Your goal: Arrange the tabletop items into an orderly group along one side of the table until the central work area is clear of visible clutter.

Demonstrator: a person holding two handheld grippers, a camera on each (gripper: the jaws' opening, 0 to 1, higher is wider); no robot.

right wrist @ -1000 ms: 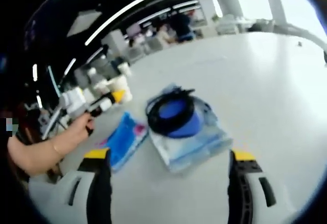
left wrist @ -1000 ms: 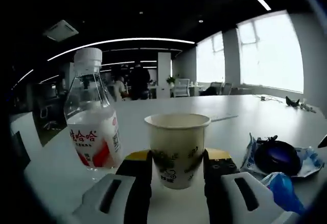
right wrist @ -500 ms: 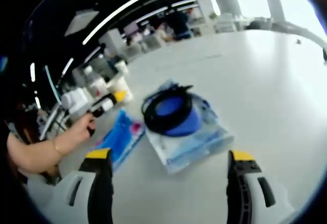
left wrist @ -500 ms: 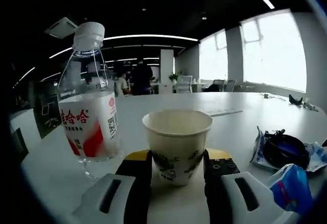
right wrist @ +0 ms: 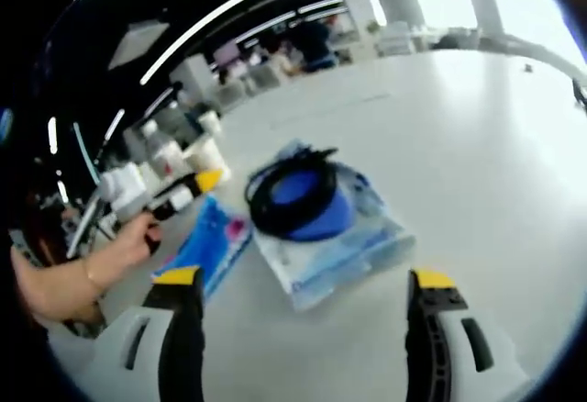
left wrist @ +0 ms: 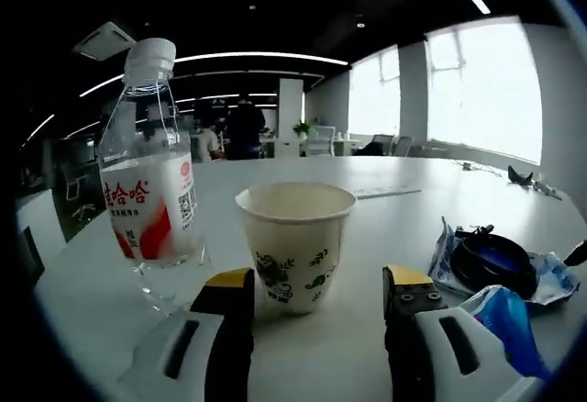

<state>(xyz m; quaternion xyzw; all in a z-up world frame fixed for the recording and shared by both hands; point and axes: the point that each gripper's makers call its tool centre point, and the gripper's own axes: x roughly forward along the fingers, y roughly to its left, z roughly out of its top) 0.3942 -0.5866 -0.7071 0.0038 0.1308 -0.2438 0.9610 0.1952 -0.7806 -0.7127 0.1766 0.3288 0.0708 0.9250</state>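
**Cup upright between parted left jaws; right gripper wide over blue pouches**

Left gripper view: the white paper cup with green leaf print (left wrist: 293, 248) stands upright on the pale grey worktop (left wrist: 385, 200), long axis vertical, open mouth up. It sits between the yellow-tipped jaws of the left gripper (left wrist: 316, 296), nearer the left jaw; a clear gap shows on the right side, so the jaws stand apart, not clamped. The print near the cup's base is too small to read.

Just left of the cup, a clear plastic bottle with a white screw cap (left wrist: 147, 182) stands upright, cap up. Its red-and-white label carries red Chinese characters reading 哇哈哈 and a QR code.

To the right lies a clear-and-blue plastic pouch holding a coiled black cable (left wrist: 495, 269), flat on the worktop. Nearer, a smaller blue wrapper (left wrist: 504, 324) rests beside the right jaw.

Right gripper view: the right gripper (right wrist: 298, 338) has its jaws spread wide, holding nothing. The cable pouch (right wrist: 316, 223) lies ahead of them. A person's hand (right wrist: 124, 246) grips the left gripper's handle.
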